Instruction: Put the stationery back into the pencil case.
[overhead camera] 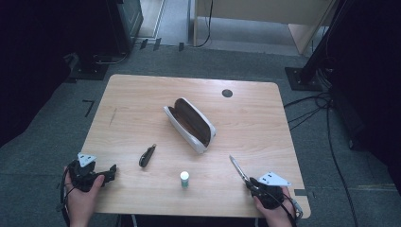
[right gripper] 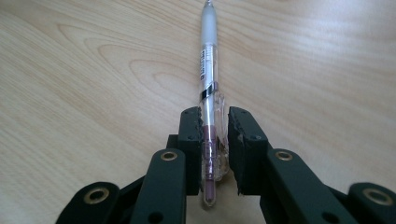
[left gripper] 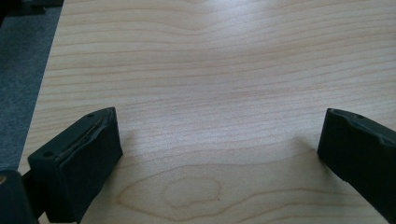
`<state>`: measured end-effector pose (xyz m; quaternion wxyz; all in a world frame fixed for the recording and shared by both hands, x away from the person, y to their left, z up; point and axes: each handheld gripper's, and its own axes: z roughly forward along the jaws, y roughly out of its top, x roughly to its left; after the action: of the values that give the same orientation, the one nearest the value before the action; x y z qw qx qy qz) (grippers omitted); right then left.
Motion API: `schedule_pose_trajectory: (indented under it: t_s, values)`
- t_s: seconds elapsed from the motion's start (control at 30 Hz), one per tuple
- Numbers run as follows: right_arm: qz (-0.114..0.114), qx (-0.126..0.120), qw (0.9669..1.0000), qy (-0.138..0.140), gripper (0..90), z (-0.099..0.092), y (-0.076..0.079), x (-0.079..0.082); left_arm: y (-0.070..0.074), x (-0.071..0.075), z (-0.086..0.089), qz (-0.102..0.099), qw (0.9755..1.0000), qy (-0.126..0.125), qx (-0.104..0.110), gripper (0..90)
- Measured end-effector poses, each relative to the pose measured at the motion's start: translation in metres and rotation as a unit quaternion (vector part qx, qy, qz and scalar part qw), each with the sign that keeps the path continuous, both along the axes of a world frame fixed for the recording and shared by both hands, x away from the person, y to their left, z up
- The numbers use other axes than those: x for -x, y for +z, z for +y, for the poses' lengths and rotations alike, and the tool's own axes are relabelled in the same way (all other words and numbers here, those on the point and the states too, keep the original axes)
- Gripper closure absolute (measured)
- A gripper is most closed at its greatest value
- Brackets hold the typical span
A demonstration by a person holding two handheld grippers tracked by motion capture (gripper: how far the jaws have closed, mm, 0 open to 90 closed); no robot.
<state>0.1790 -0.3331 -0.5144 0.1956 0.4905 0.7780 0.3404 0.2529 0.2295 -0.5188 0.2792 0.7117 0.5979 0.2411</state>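
While the left hand-held gripper (left gripper: 219,140) gapes wide over bare table (left gripper: 210,56), the right hand-held gripper (right gripper: 215,135) clamps a pen (right gripper: 208,70).

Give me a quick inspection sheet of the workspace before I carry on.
Surface: wooden table, bare patches clean.
Job's things: pen between the right claw's pads; open pencil case mid-table.
Clutter: dark folded tool; small white bottle.
Grippers: right claw shut on pen; left claw open over bare wood.
Cables: several on floor right of table.
Surroundings: grey carpet, dark stands.
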Motion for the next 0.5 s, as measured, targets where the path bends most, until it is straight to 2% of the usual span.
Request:
schedule_pose_trajectory:
  t_s: [0.07, 0.13, 0.4, 0.5]
  values:
    - [-0.003, 0.002, 1.0000, 0.008, 75.9, -0.0008, 0.0000, -0.0051, 0.0000, 0.0000, 0.0000, 0.000, 1.0000, 0.000, 0.000, 0.0]
    - [-0.007, -0.007, 0.9999, 0.010, 75.9, -0.0025, 0.0013, -0.0085, 0.0000, 0.0000, 0.0000, 0.000, 1.0000, 0.000, 0.000, 0.0]
    - [-0.019, -0.018, 0.9996, 0.007, 76.0, -0.0026, 0.0051, -0.0102, 0.0000, 0.0000, 0.0000, 0.000, 1.0000, 0.000, 0.000, 0.0]
    - [-0.020, -0.023, 0.9994, 0.016, 75.9, 0.0003, 0.0021, -0.0108, 0.0000, 0.0000, 0.0000, 0.000, 1.0000, 0.000, 0.000, 0.0]
